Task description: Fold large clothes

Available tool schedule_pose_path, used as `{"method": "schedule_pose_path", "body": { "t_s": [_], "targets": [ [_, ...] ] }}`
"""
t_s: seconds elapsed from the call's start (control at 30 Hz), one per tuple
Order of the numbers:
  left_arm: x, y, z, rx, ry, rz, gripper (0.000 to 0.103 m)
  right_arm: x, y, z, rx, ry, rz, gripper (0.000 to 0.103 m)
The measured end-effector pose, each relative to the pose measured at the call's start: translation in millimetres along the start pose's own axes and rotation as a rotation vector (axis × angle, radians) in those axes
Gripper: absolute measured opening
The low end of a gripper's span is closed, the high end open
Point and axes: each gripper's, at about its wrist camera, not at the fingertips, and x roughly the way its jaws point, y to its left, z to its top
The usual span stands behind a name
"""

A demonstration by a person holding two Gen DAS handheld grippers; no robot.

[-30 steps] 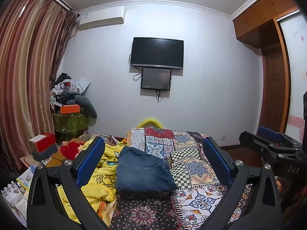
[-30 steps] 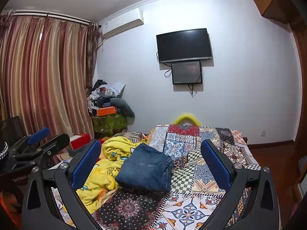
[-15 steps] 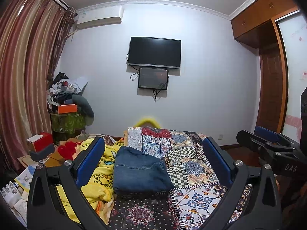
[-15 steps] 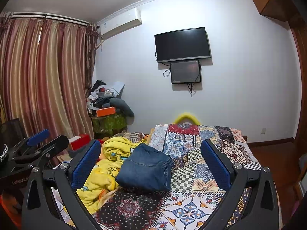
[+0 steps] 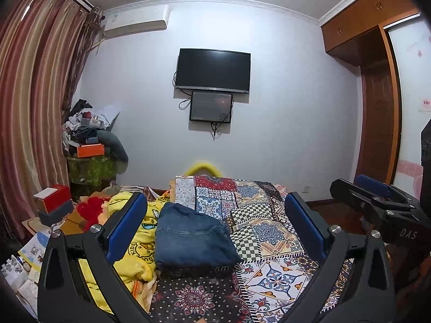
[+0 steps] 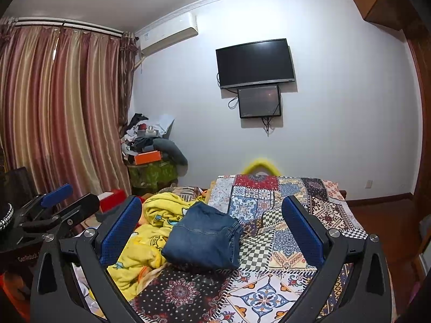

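Observation:
A pair of blue jeans [image 5: 192,238] lies folded in a compact bundle on the patchwork bedspread [image 5: 269,231]; it also shows in the right wrist view [image 6: 203,238]. My left gripper [image 5: 215,202] is open and empty, held above and short of the jeans. My right gripper [image 6: 211,204] is open and empty too, at about the same distance. Each gripper shows in the other's view: the right one at the right edge [image 5: 377,196], the left one at the left edge [image 6: 62,202].
A crumpled yellow blanket [image 5: 134,245] lies left of the jeans, also in the right wrist view [image 6: 145,242]. Red boxes [image 5: 52,202] and clutter stand left of the bed by the curtains [image 6: 54,121]. A wardrobe [image 5: 377,102] stands at the right.
Both grippers have tilted slightly upward and drifted a little; the jeans sit a bit lower in the views. Nothing was grasped or released.

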Motion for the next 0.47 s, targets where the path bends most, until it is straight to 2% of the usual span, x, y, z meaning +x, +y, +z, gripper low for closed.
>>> {"method": "schedule_pose_path", "body": {
  "t_s": [0.47],
  "targets": [
    [2.6,-0.6,-1.7,0.005,0.009,-0.005,0.102,2.5,-0.1,-1.8,0.007,0.003,-0.015,0.103]
  ]
}}
